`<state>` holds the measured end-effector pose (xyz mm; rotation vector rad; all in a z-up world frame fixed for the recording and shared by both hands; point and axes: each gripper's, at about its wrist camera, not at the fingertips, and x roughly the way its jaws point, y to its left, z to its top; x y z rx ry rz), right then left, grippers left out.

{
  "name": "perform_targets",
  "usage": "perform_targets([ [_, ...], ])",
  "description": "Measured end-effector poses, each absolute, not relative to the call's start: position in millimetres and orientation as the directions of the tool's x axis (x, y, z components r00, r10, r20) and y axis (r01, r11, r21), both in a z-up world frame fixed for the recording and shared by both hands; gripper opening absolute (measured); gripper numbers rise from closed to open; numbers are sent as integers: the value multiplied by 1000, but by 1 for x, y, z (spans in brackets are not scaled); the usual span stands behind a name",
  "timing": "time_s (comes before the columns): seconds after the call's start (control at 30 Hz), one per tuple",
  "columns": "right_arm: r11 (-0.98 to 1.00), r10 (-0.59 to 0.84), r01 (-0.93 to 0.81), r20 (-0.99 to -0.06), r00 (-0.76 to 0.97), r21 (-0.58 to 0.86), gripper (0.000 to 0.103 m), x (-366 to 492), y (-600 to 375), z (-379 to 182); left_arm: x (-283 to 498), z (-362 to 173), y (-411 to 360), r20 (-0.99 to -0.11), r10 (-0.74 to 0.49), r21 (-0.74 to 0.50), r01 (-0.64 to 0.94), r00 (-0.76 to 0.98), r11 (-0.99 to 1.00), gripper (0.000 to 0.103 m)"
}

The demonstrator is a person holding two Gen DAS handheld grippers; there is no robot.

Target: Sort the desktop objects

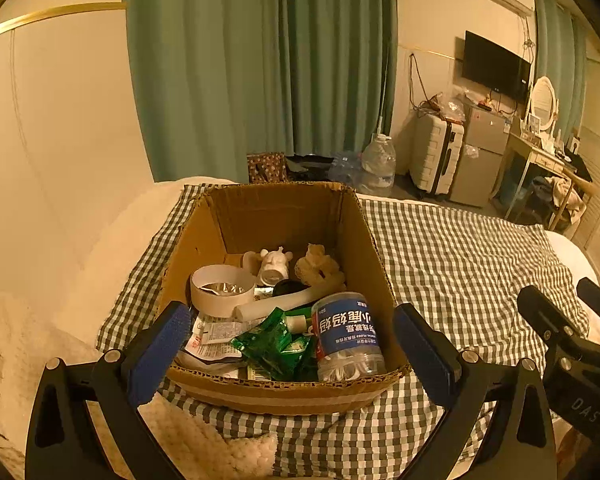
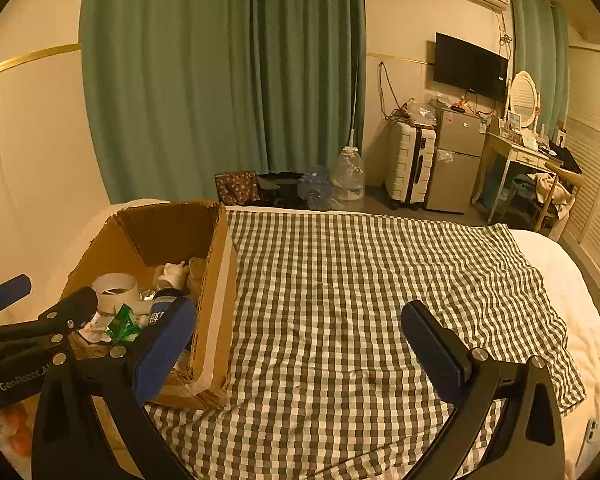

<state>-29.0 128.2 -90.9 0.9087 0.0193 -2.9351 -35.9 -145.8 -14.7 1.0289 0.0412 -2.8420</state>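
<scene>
A cardboard box stands on a checked cloth on the bed. Inside lie a clear jar with a blue label, green packets, a white tape roll, a white figurine, a white tube and papers. My left gripper is open and empty, its fingers astride the box's near end. My right gripper is open and empty over the bare cloth, right of the box; it also shows in the left wrist view.
The bed's white edge runs along the right. Beyond the bed's far end stand a water jug, a suitcase, a small fridge and a dressing table. Green curtains hang behind.
</scene>
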Motion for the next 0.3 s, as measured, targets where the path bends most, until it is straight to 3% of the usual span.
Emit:
perform_targets([
  [0.3,-998,-59,63,-568,-821,12,103,-29,132,-87,-33,-13,-152,-623,-99,7,121,-776,-993,103],
])
